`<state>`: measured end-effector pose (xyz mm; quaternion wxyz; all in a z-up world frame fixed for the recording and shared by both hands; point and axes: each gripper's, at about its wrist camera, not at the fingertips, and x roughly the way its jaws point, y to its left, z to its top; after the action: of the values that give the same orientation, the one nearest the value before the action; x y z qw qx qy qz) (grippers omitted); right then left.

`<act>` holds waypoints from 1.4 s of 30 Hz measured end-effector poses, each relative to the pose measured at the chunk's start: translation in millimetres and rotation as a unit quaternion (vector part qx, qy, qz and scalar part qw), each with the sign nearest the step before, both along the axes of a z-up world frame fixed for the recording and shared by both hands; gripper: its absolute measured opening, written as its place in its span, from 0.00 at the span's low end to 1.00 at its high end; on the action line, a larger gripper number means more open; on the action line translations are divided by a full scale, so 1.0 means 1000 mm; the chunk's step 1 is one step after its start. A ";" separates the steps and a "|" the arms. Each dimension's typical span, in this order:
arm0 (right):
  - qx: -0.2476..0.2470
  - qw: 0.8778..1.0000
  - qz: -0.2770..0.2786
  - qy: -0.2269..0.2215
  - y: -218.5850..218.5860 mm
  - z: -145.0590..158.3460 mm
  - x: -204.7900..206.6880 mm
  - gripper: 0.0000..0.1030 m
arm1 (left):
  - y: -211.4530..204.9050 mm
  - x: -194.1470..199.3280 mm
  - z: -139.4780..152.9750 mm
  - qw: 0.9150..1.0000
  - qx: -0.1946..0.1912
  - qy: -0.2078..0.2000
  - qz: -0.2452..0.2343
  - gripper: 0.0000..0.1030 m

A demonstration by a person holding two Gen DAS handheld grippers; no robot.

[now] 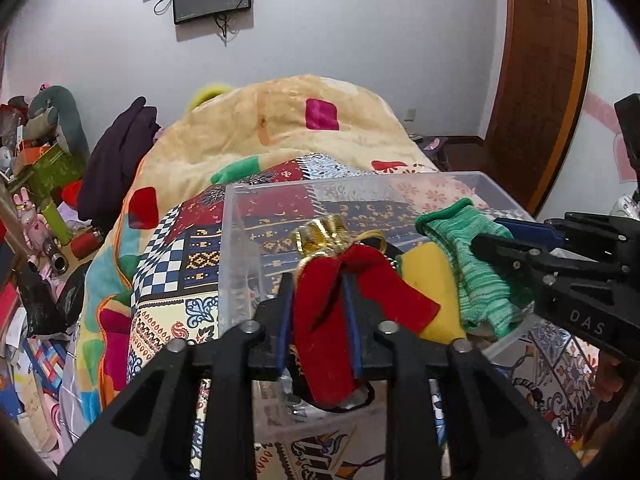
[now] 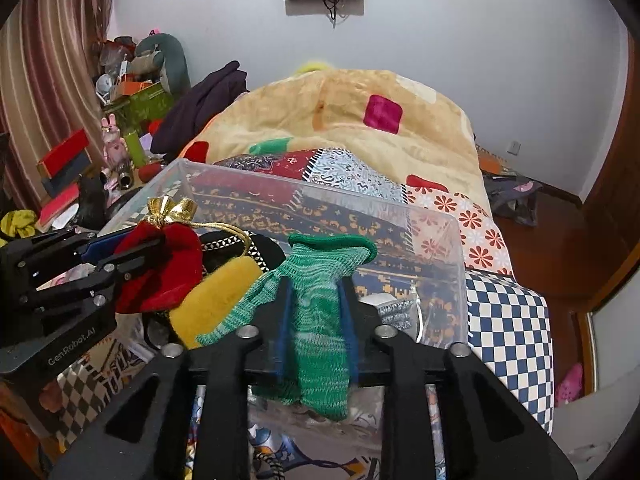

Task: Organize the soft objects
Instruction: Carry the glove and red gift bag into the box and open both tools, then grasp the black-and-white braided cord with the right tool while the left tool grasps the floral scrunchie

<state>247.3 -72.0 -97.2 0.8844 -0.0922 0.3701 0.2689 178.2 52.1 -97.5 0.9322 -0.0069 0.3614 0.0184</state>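
Note:
My left gripper (image 1: 318, 300) is shut on a red velvet pouch (image 1: 332, 320) with a gold top, held over the near side of a clear plastic box (image 1: 240, 248). It also shows in the right wrist view (image 2: 160, 268). My right gripper (image 2: 314, 300) is shut on a green knitted glove (image 2: 320, 320), held over the same box (image 2: 440, 240). The glove also shows in the left wrist view (image 1: 476, 276). A yellow plush item (image 1: 432, 292) lies in the box between them, also in the right wrist view (image 2: 216, 308).
The box stands on a bed with a patchwork cover (image 1: 180, 256) and a bunched beige blanket (image 1: 288, 120). Dark clothes (image 1: 116, 160) and a cluttered side table (image 1: 44, 184) lie to the left. A wooden door (image 1: 540, 80) is at right.

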 end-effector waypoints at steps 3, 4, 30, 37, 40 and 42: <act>0.006 1.000 -0.002 -0.011 -0.005 0.007 -0.005 0.39 | -0.002 -0.009 0.008 1.000 0.002 -0.020 0.004 0.57; 0.008 1.000 -0.002 -0.015 -0.007 0.010 -0.007 0.41 | -0.003 -0.013 0.012 1.000 0.003 -0.028 0.002 0.57; 0.052 0.998 -0.006 0.032 -0.072 -0.018 -0.071 0.70 | -0.044 -0.084 -0.008 0.997 -0.044 -0.007 -0.063 0.86; 0.039 0.997 0.008 0.070 -0.062 -0.041 -0.071 0.54 | -0.048 -0.079 -0.035 0.995 -0.060 0.032 -0.066 0.80; 0.030 0.996 0.017 0.077 -0.053 -0.047 -0.070 0.46 | -0.052 -0.078 -0.042 0.994 -0.063 0.044 -0.076 0.71; 0.024 0.996 0.020 0.082 -0.050 -0.050 -0.067 0.41 | -0.054 -0.077 -0.046 0.993 -0.063 0.050 -0.081 0.67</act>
<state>180.6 -121.6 -146.9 0.8473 -0.0558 0.4331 0.3023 101.4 -2.1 -143.5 0.9092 -0.0354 0.4071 -0.0799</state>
